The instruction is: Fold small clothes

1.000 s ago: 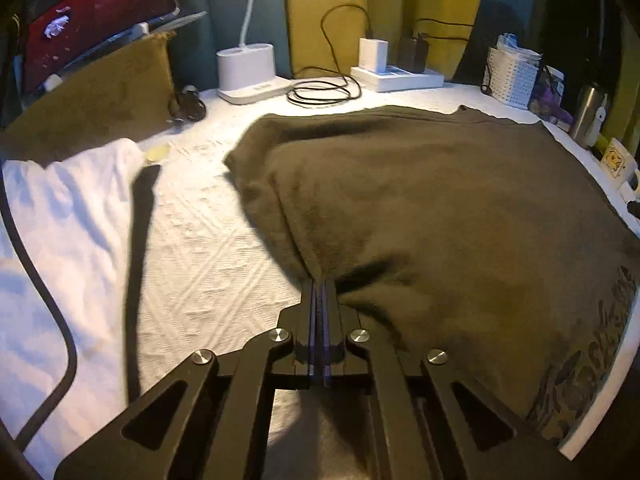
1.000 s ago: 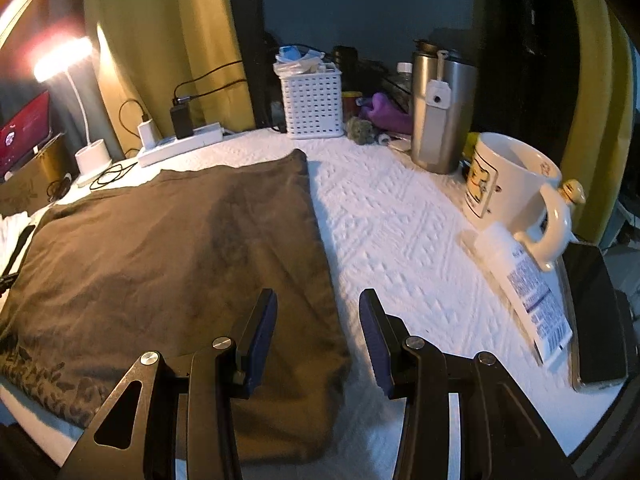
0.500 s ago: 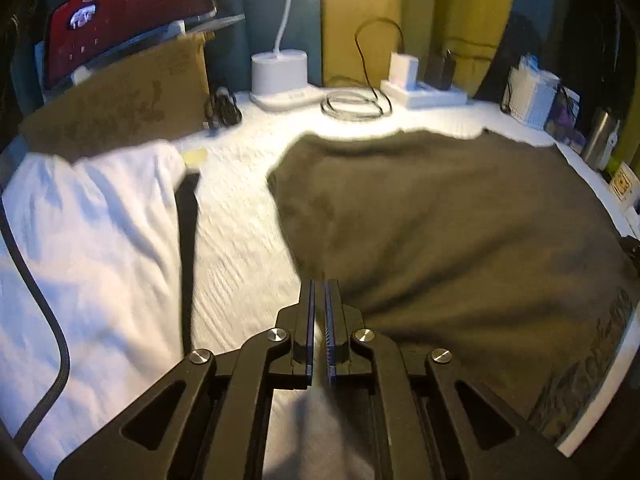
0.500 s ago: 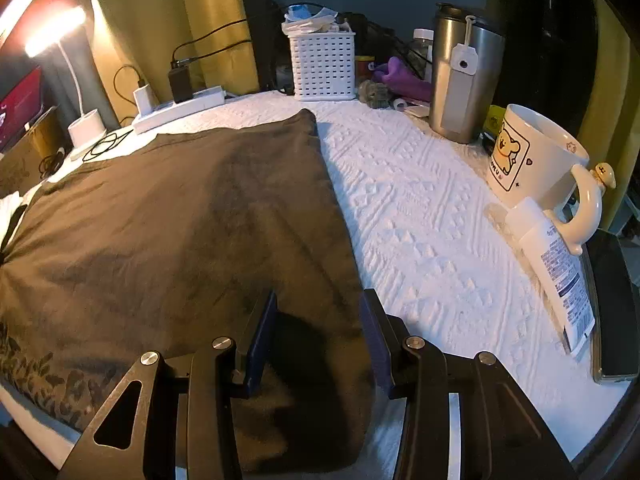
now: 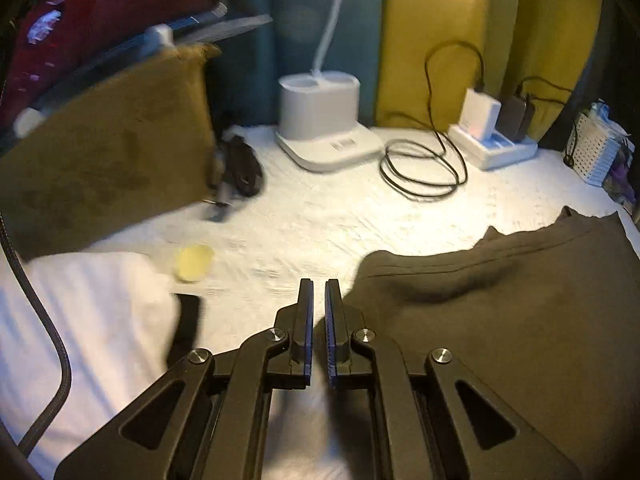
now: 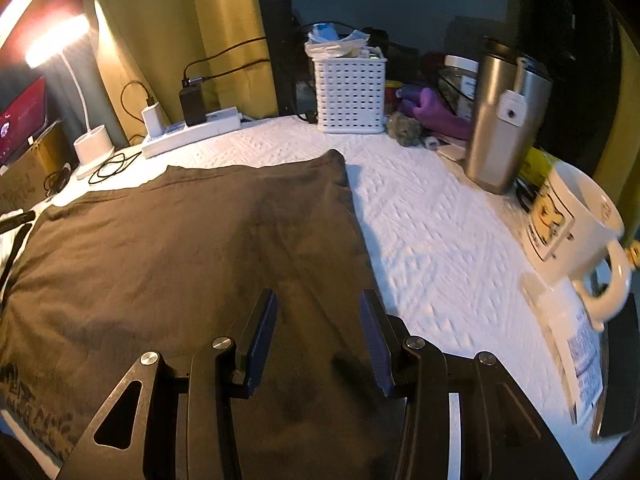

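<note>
1. The left gripper point(image 5: 319, 286) hangs over the white textured table cover point(image 5: 304, 232). Its blue-padded fingers point(image 5: 307, 320) stand all but together, with only a slim gap and nothing between them.
2. The right gripper point(image 6: 318, 300) has its fingers point(image 6: 262, 332) apart, hovering above the near right part of the dark brown garment point(image 6: 192, 248). Whether the pads touch the cloth I cannot tell; nothing is pinched.
3. The garment lies flat on the cover, its right edge running straight from the near edge of the table toward the far edge. A faint print point(image 6: 36, 412) shows at its near left corner. In the left wrist view the garment point(image 5: 500, 320) fills the right side, its hem just right of the left gripper.
4. At the near left of the table a white cloth point(image 5: 80, 320) lies with a dark strap point(image 5: 188, 328) beside it; a small yellow disc point(image 5: 192, 262) sits just beyond.
5. By the right edge stand a white mug point(image 6: 576, 232), a printed tube point(image 6: 580, 344) near it, and a steel tumbler point(image 6: 500, 120) farther back.
6. Along the far edge: a white perforated basket point(image 6: 350, 94), a power strip point(image 6: 192, 132) with chargers, a coiled black cable point(image 5: 424, 172), and a white lamp base point(image 5: 320, 120).
7. At the far left, an olive cushion point(image 5: 104, 152) leans, blurred.
</note>
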`<action>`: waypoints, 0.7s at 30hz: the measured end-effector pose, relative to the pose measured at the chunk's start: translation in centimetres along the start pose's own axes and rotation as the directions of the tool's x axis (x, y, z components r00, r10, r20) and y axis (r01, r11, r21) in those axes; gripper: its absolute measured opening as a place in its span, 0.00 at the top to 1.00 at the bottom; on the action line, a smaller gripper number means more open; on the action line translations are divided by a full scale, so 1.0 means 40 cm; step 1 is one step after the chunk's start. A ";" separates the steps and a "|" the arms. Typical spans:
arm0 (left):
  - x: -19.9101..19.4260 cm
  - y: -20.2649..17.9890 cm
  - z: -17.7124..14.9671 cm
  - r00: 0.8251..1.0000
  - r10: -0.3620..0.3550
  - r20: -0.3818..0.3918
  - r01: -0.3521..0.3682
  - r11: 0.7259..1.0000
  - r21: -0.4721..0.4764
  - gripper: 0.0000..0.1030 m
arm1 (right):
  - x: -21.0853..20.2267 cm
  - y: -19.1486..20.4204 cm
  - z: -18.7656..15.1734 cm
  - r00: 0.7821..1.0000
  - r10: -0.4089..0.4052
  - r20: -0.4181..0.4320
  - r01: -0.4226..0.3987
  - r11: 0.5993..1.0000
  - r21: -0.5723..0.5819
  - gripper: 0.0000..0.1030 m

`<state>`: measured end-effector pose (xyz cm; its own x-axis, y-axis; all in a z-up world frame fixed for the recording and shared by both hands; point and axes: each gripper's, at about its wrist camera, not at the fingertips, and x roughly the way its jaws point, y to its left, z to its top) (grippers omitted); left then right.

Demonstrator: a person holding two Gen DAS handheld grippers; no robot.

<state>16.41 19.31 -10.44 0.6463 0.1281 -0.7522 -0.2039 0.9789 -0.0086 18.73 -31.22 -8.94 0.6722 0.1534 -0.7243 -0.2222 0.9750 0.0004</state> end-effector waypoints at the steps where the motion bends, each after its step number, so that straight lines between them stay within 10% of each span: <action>1: 0.009 -0.013 -0.007 1.000 -0.014 -0.008 0.014 1.000 0.019 0.92 | 0.007 0.004 0.007 1.000 0.000 -0.002 0.000 1.000 -0.002 0.56; 4: 0.020 -0.050 -0.032 1.000 -0.004 -0.026 0.006 0.997 0.080 0.62 | 0.025 0.008 0.017 1.000 -0.002 -0.011 0.002 1.000 -0.001 0.56; 10: 0.009 -0.042 -0.039 1.000 0.005 -0.020 -0.003 0.998 0.064 0.56 | 0.061 0.018 0.017 0.999 0.001 -0.042 -0.001 1.000 -0.009 0.56; 12: 0.000 -0.054 -0.044 1.000 -0.007 -0.005 0.008 0.997 0.082 0.57 | 0.069 0.018 0.011 0.999 0.002 -0.051 -0.002 1.000 -0.008 0.56; 15: -0.011 -0.082 -0.051 1.000 -0.030 0.004 0.029 0.989 0.145 0.96 | 0.078 0.011 0.002 0.998 0.007 -0.064 -0.007 1.000 0.010 0.56; 21: -0.031 -0.058 -0.039 0.990 0.096 0.106 -0.110 0.985 0.132 0.96 | 0.076 0.007 0.000 0.998 0.011 -0.061 -0.010 1.000 0.017 0.56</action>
<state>14.95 16.63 -10.52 0.6982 0.2379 -0.6752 -0.1750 0.9713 0.1613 20.72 -30.46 -11.14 0.6250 0.1542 -0.7652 -0.2166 0.9761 0.0197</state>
